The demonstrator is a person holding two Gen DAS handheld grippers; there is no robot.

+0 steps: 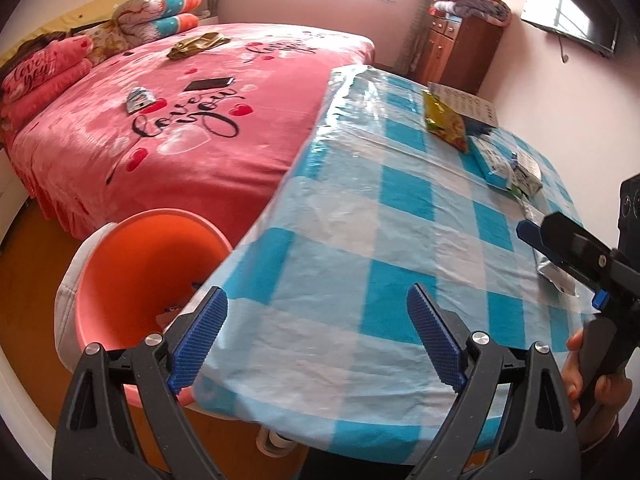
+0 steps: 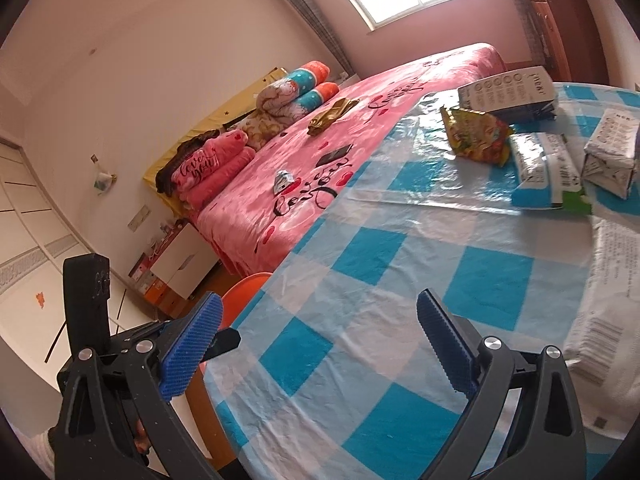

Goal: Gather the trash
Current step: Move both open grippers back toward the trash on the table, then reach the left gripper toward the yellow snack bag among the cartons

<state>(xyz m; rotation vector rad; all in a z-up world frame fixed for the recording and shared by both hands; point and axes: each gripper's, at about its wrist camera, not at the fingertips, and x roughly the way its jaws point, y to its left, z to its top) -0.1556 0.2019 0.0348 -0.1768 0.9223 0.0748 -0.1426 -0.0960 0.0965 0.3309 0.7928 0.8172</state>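
An orange bin (image 1: 148, 268) stands on the floor left of the checked table (image 1: 360, 216), with small scraps at its bottom. My left gripper (image 1: 316, 332) is open and empty over the table's near edge. My right gripper (image 2: 320, 340) is open and empty over the near table; it also shows in the left wrist view (image 1: 560, 248). Trash lies on the table: a yellow snack bag (image 2: 478, 136), a blue-white pouch (image 2: 548, 172), a small carton (image 2: 612, 156), a flat box (image 2: 508, 94) and a white wrapper (image 2: 612, 292). The bin's rim shows in the right wrist view (image 2: 244, 292).
A pink bed (image 1: 168, 120) lies beyond the bin, with a phone (image 1: 208, 84), a small silver wrapper (image 1: 138, 98) and a gold cloth (image 1: 196, 44) on it. A wooden cabinet (image 1: 460, 48) stands behind the table. A white nightstand (image 2: 180, 268) sits by the bed.
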